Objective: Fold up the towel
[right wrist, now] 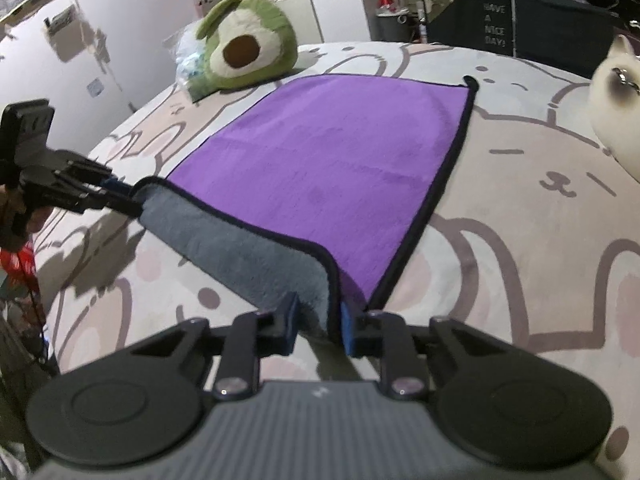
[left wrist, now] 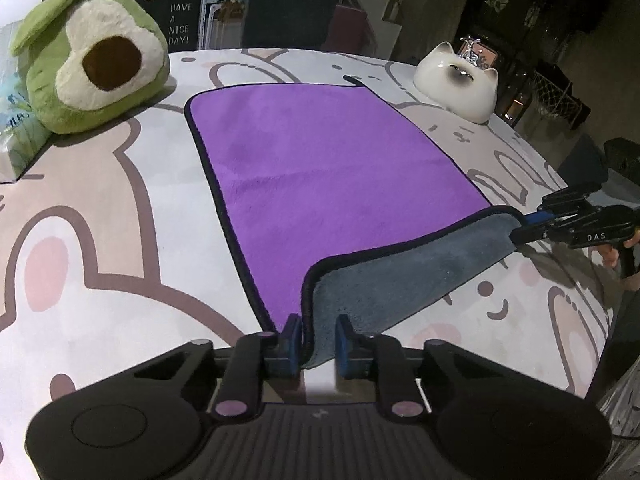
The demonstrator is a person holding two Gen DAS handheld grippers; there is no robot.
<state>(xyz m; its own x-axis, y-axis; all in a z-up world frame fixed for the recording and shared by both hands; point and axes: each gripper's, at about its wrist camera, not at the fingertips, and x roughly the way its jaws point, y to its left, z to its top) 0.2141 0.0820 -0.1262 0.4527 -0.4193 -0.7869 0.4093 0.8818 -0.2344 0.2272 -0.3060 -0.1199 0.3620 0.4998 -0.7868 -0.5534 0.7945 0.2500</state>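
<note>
A purple towel [left wrist: 320,160] with a dark hem and grey underside lies flat on the table; it also shows in the right wrist view [right wrist: 340,168]. Its near edge is lifted, showing the grey side [left wrist: 400,276]. My left gripper [left wrist: 318,340] is shut on the near left corner. My right gripper [right wrist: 318,320] is shut on the near right corner; it shows in the left wrist view [left wrist: 524,226], and the left gripper shows in the right wrist view [right wrist: 128,196].
A green avocado plush [left wrist: 92,64] sits at the far left beside a plastic packet [left wrist: 16,128]. A white ceramic cat [left wrist: 460,80] stands at the far right. The table [left wrist: 100,220] has a cartoon-print cloth. Shelves and furniture stand behind.
</note>
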